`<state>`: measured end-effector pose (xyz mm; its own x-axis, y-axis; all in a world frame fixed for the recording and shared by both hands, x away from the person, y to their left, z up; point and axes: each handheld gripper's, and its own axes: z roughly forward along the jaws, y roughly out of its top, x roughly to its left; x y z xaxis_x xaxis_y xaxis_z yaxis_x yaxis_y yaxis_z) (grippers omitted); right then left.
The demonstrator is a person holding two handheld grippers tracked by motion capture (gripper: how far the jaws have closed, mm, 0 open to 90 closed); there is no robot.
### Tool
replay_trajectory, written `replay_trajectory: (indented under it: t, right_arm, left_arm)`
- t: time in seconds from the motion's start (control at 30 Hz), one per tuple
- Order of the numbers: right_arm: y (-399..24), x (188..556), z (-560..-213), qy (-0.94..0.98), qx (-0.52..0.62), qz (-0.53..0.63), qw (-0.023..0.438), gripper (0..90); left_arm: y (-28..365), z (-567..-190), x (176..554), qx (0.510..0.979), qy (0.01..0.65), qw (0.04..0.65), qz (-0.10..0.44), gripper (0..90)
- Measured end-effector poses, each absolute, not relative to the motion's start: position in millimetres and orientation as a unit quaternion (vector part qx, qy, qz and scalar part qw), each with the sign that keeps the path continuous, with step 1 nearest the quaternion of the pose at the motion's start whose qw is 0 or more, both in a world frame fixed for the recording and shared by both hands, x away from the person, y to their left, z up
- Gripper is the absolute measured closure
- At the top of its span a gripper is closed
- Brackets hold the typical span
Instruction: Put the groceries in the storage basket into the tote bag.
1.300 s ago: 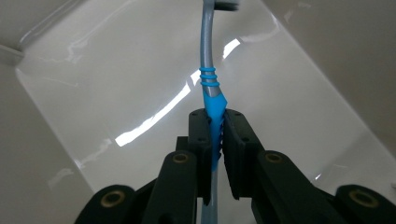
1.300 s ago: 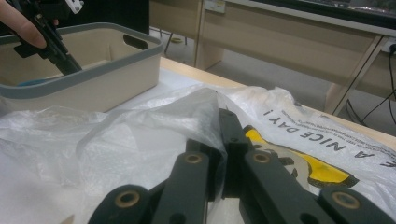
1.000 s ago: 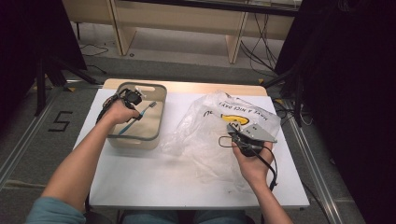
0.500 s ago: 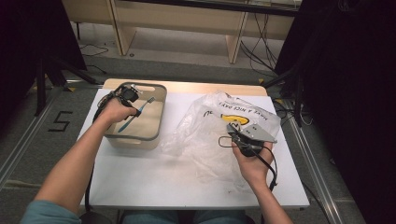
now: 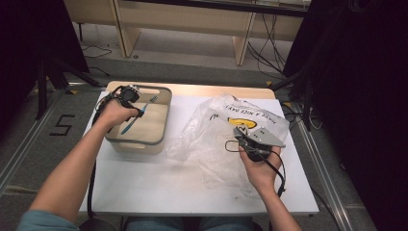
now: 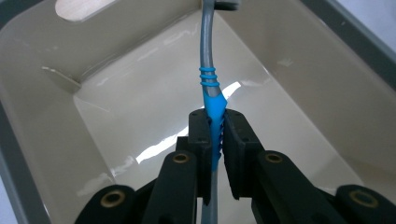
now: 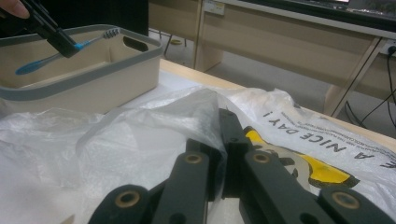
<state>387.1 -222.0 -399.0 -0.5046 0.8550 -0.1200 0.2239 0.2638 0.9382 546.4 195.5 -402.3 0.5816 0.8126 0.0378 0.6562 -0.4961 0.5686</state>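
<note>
Clear plastic bag [image 7: 154, 140] nearest, film pinched in shut right gripper [image 5: 243, 139]. Farther off, blue-and-grey toothbrush [image 6: 211, 100] clamped mid-handle by nearly closed left gripper [image 6: 214, 122], over beige bin [image 5: 161, 118]; long axis slanting, bristle end toward far wall, bag well apart to the right.

Bin [image 5: 139, 139] left on table [image 5: 159, 187], toothbrush [image 5: 139, 113] above bin, plastic bag [image 5: 216, 130] right of bin

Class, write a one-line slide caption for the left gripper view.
Left gripper clamps a blue-and-grey toothbrush by its handle above the glossy beige bin.
</note>
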Motion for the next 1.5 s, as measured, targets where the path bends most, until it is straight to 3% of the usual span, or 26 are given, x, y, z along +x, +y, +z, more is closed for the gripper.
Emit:
replay_trajectory:
  t: [1.5]
  right_arm:
    - [-221, 387, -399, 0.726, 0.371, 0.477, 0.328, 90.0]
  left_arm:
    - [191, -381, 527, 0.848, 0.413, 0.294, 0.155, 81.5]
